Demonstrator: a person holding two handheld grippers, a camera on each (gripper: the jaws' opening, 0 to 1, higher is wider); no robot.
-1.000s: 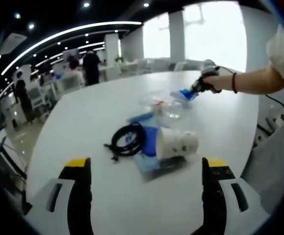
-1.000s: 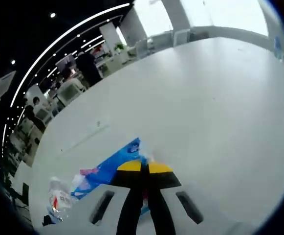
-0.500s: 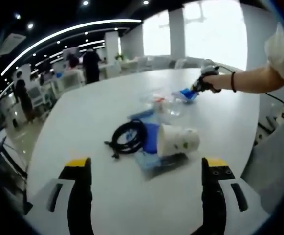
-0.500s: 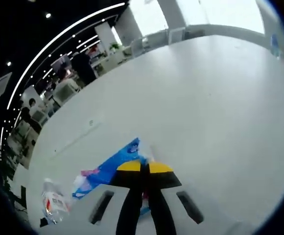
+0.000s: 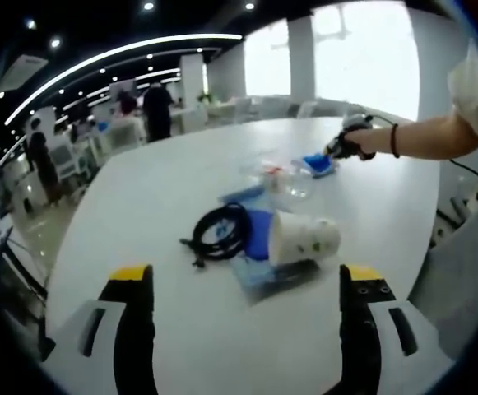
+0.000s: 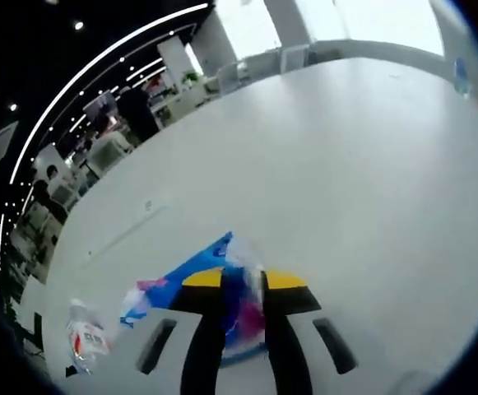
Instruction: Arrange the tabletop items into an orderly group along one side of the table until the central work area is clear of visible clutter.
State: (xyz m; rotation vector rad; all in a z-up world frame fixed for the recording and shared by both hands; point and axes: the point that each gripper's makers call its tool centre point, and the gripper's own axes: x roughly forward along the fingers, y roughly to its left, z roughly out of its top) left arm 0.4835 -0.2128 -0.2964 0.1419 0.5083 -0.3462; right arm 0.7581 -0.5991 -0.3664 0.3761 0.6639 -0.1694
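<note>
We are parting the right gripper [image 6: 243, 280] around the blue packet [image 6: 191, 271]; left gripper [image 5: 243, 273] waiting open. Cup [image 5: 301, 239], cable [image 5: 220, 231] and bottle [image 5: 281, 178] are cluttering mid-table [image 5: 140, 189].

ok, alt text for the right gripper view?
The right hand-held gripper, its jaws parted, straddles a blue packet on a white table. A clear bottle lies at lower left.

Open office: bright windows [image 5: 362, 58], curved ceiling light strip [image 5: 115, 53], desks [image 5: 115, 136].
</note>
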